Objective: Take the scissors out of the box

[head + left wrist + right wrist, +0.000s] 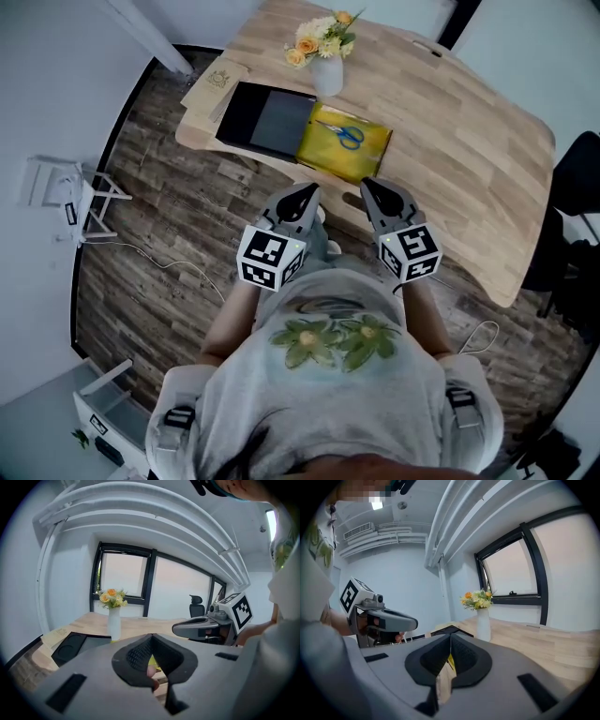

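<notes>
— Since both claws hang at the near edge of the table point(469, 159), where do the scissors point(342, 134) lie from them?

— Ahead of them, further in over the table. They lie flat in the open yellow box point(323, 152), which sits just beside the black lid point(267, 120), with the vase of flowers point(327, 73) behind. Nothing touches them.

— And the claws themselves?

— The left claw point(305, 194) is clenched, with its tips pressed together and nothing between them; its own view shows that plainly. The right claw point(370, 187) is the same, clenched and empty. They sit side by side, close to the person's body, both aimed toward the box.

— Which way do the scissors run?

— Slantwise across the box. The blue handles lie toward the right, nearer side, and the blades point away to the left, toward the lid.

— So which one goes in?

— The right one, I'd judge. It looks a touch nearer, and the handles face its side. It would have to release first, then reach forward and down over the box wall, with its jaws set across the long axis.
</notes>
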The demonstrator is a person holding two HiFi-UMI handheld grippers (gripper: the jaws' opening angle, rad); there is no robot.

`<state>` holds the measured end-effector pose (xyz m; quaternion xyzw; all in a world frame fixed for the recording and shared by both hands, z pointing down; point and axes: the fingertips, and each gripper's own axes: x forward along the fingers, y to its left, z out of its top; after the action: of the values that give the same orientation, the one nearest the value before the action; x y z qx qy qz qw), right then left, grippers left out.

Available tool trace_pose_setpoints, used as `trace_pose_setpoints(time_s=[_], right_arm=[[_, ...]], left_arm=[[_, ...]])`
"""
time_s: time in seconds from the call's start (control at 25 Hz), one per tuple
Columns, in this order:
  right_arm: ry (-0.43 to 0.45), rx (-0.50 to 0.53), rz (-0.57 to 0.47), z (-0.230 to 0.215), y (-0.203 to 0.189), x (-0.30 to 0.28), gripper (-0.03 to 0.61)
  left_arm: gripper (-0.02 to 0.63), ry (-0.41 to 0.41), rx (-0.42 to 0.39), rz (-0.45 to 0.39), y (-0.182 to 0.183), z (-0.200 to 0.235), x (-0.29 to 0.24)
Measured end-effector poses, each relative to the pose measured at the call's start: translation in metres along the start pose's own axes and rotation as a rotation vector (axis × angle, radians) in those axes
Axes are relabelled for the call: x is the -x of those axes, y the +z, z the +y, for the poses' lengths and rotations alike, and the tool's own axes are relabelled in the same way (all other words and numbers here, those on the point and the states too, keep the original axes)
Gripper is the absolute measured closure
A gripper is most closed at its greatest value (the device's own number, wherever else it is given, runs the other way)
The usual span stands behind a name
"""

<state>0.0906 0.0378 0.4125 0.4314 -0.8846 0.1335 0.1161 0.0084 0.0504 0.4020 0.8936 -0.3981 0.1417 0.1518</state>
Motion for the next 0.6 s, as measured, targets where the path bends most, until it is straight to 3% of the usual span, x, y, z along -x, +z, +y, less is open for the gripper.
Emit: trace_pose_setpoints(time_s=[0.6], right_arm=[[-0.012, 0.037, 0.121, -0.03, -0.014, -0.058, 0.571]], left_arm=[[0.609, 0.036, 0.085, 0.022, -0.006, 0.044, -0.02]])
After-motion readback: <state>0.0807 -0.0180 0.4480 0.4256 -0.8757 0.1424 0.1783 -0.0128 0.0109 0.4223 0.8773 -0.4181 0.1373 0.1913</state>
